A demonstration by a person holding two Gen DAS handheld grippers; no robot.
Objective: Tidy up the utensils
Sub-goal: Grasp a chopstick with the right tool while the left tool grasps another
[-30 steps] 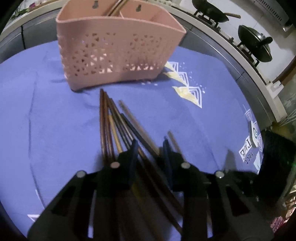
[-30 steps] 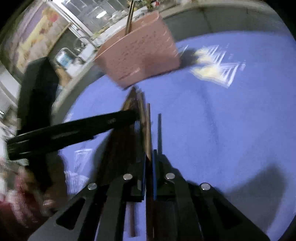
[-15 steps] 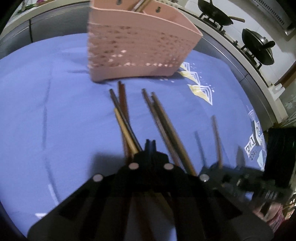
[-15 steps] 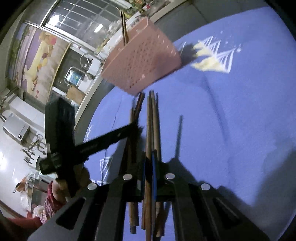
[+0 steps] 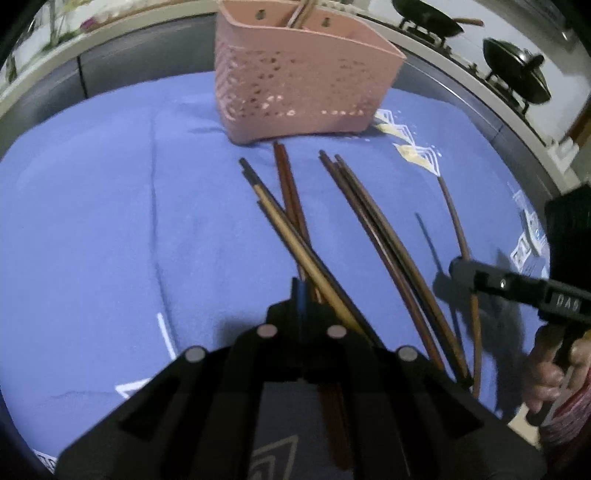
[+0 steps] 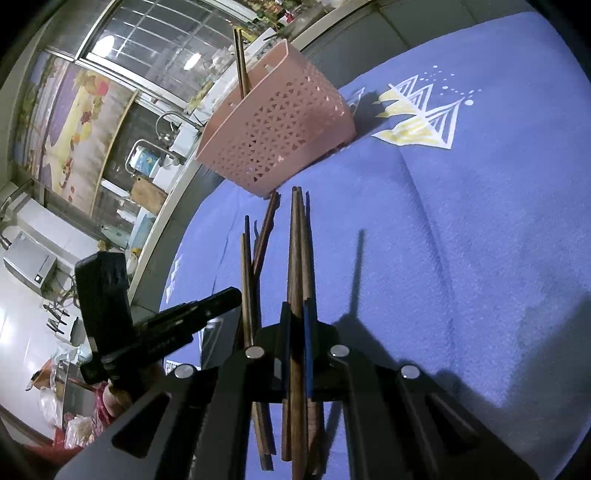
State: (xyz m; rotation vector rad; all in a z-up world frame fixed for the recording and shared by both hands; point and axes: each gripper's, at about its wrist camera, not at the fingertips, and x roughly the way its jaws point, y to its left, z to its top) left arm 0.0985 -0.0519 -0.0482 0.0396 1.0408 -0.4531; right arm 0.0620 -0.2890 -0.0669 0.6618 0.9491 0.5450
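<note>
A pink perforated utensil basket point(image 5: 306, 92) stands at the far side of the blue cloth, with chopsticks point(image 5: 301, 13) standing in it; it also shows in the right wrist view point(image 6: 277, 129). Several brown chopsticks point(image 5: 388, 243) lie loose on the cloth in front of it. My left gripper point(image 5: 300, 295) is shut with nothing between its tips, hovering over the near ends of a yellowish chopstick point(image 5: 295, 240). My right gripper point(image 6: 295, 317) is shut on a brown chopstick point(image 6: 295, 240) and holds it above the cloth; that chopstick also shows in the left wrist view point(image 5: 458, 225).
The blue cloth point(image 5: 92, 221) has white and yellow triangle prints point(image 6: 421, 110). A stove with black pans point(image 5: 517, 70) lies beyond the counter edge at the right. A sink and window point(image 6: 166, 129) are at the left in the right wrist view.
My left gripper closed from open and rose, empty. My right gripper lifted the chopstick it holds up off the pile. The pile of chopsticks spread apart on the cloth.
</note>
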